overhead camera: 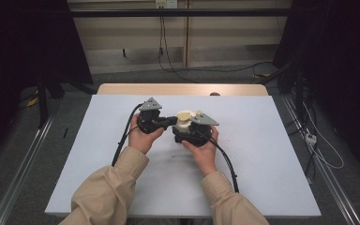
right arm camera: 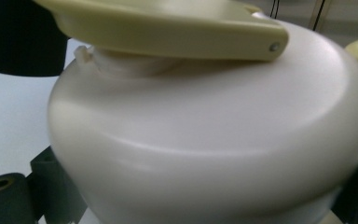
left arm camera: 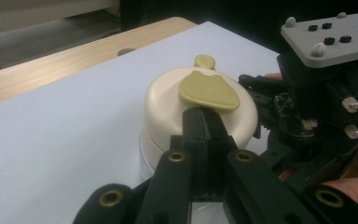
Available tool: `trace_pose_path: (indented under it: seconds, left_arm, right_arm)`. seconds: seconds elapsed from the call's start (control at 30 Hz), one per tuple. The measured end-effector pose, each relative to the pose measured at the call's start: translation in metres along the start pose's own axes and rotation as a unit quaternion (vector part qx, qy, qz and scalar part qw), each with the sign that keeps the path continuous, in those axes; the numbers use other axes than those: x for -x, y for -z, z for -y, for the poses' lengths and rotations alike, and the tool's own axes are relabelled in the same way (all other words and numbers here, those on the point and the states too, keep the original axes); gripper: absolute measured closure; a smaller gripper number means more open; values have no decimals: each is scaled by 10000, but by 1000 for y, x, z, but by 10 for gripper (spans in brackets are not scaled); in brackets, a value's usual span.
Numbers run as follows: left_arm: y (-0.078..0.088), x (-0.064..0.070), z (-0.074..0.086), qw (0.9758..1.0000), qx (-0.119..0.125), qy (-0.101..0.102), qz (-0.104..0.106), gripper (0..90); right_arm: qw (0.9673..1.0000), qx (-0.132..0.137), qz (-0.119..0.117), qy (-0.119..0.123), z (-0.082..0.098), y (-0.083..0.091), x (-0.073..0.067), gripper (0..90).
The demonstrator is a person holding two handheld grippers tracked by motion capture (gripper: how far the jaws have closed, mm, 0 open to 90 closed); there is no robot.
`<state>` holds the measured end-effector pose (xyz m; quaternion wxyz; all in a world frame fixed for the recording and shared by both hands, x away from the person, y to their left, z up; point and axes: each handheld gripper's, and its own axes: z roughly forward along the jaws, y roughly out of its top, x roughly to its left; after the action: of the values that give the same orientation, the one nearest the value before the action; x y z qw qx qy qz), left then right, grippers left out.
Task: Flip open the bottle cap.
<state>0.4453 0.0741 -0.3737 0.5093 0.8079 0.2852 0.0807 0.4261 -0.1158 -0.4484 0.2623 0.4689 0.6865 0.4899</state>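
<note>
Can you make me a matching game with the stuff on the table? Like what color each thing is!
Things:
1. pot
2. paddle on top of the pot
3. left gripper
4. table

Colours:
A. black
B. pale blue-white
C. cream
D. olive-yellow

Right pairs: 1-C, 2-D, 3-A, 4-B

The cream container (right arm camera: 214,140) is blurred and cut off below. It hides the right gripper's (overhead camera: 193,132) jaw tips.
</note>
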Motion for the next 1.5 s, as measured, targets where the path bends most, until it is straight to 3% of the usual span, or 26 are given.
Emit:
trace_pose_path:
  seconds: [1.5]
  left_arm:
    - [-6,6,-16,9999,47,-94,-12,900]
  right_arm:
    - [10000,-9,0,-3,0,0,0,66]
